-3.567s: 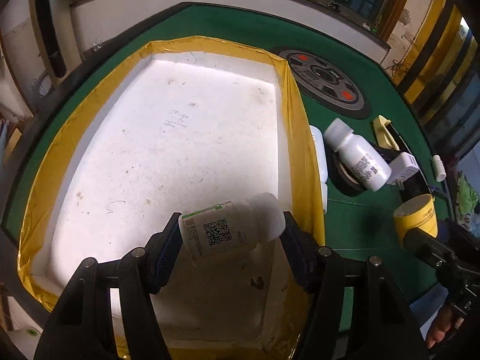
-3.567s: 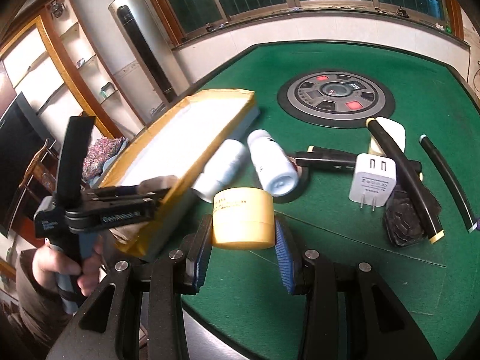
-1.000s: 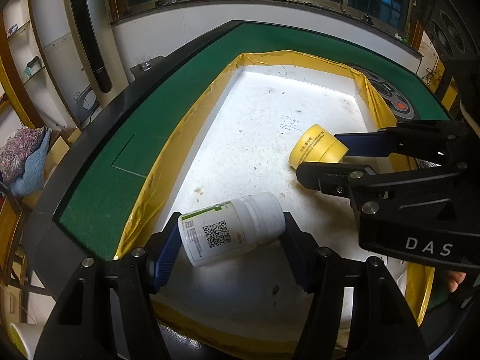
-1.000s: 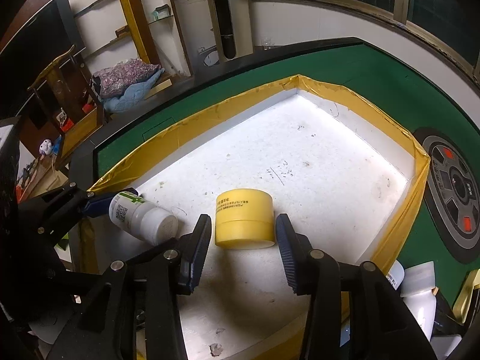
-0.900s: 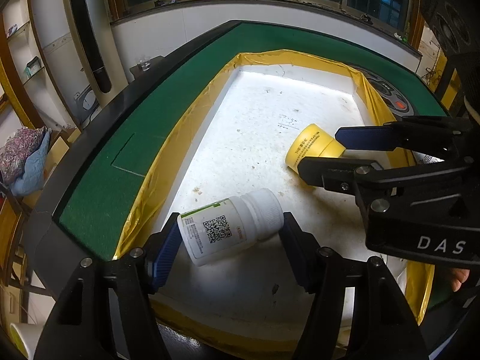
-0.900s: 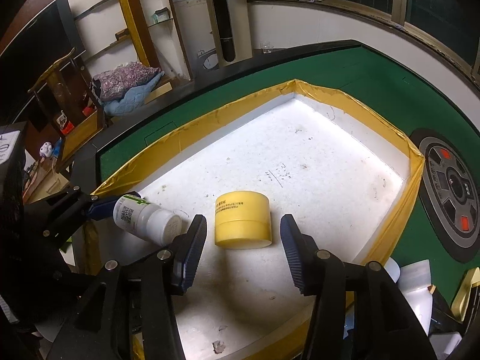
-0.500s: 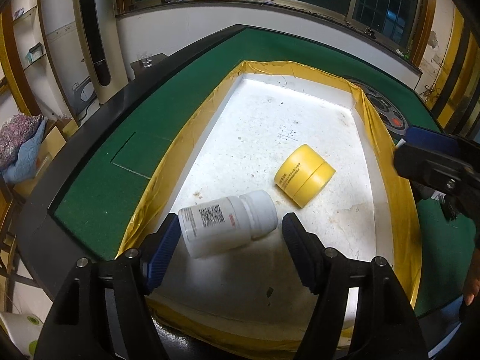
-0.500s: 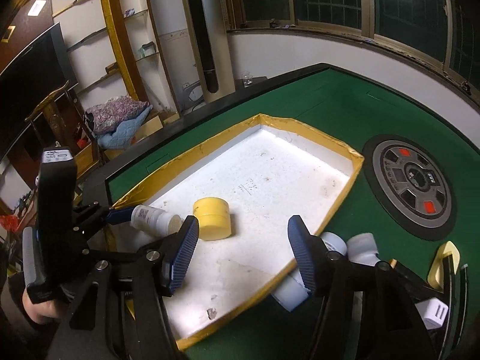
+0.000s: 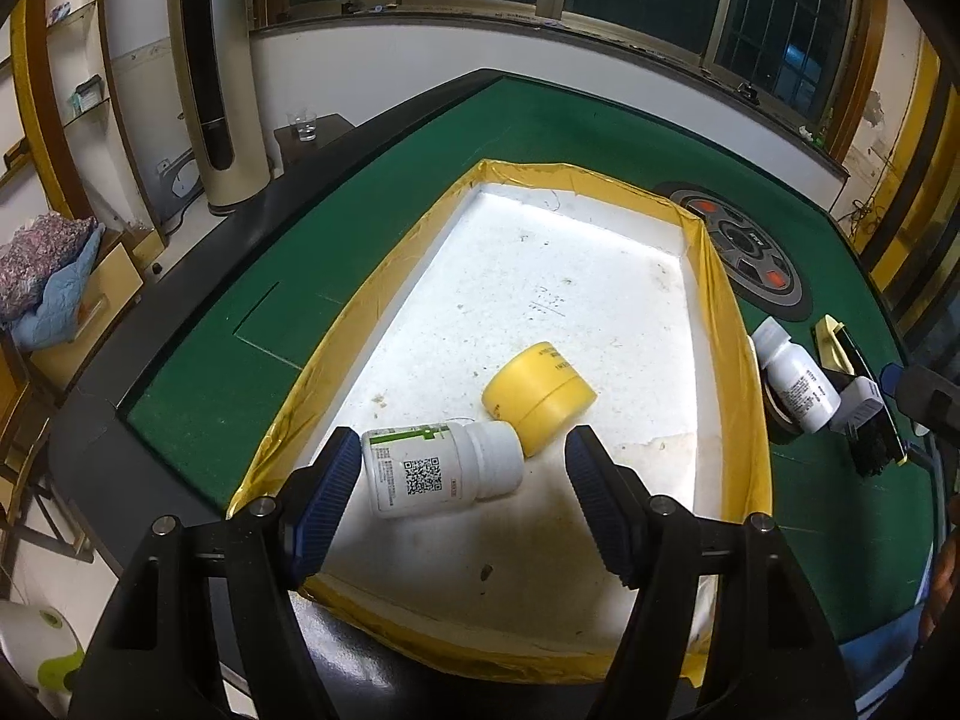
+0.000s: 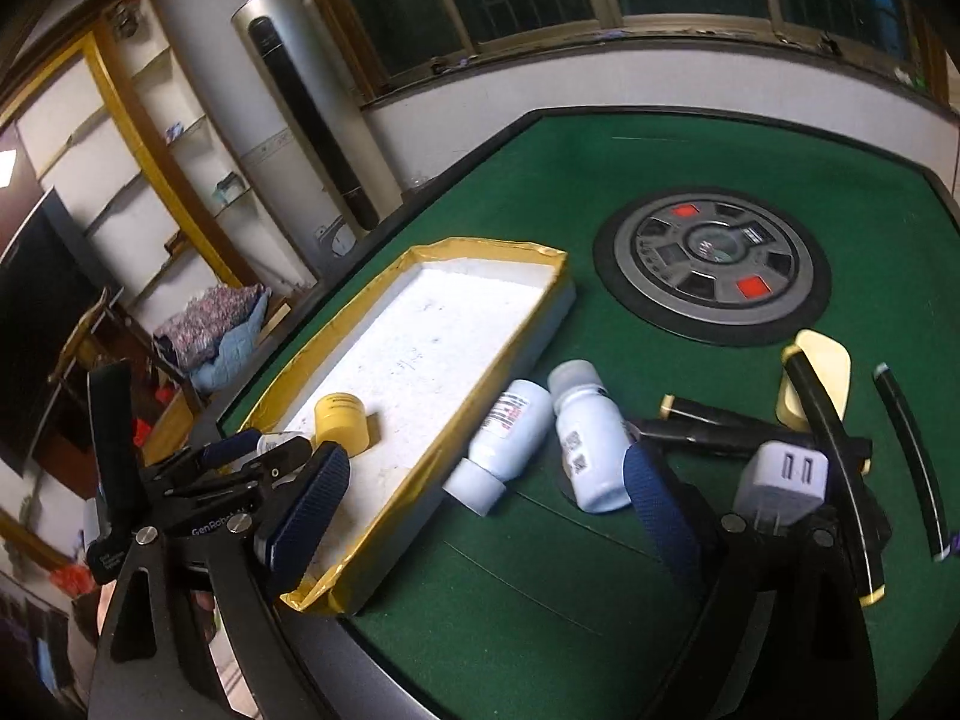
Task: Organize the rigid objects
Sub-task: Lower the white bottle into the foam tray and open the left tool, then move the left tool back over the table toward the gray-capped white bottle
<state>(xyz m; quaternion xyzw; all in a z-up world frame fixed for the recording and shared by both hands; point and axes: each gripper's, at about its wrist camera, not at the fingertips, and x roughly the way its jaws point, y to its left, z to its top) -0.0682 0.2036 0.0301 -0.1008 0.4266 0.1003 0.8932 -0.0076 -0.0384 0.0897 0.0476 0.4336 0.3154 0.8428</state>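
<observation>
A white tray with a yellow taped rim sits on the green table. Inside it a white bottle with a QR label lies on its side, touching a yellow jar. My left gripper is open, its pads either side of the bottle and slightly above it, not gripping. My right gripper is open and empty above the table, right of the tray. Two white bottles lie beside the tray just ahead of it.
A white USB charger, black sticks and a cream object lie at the right. A round grey control panel is set in the table. One white bottle also shows in the left wrist view.
Both grippers let go: the bottle and the yellow jar now lie in the tray. My left gripper backed off a little. My right gripper swung right, out of the tray toward the loose bottles.
</observation>
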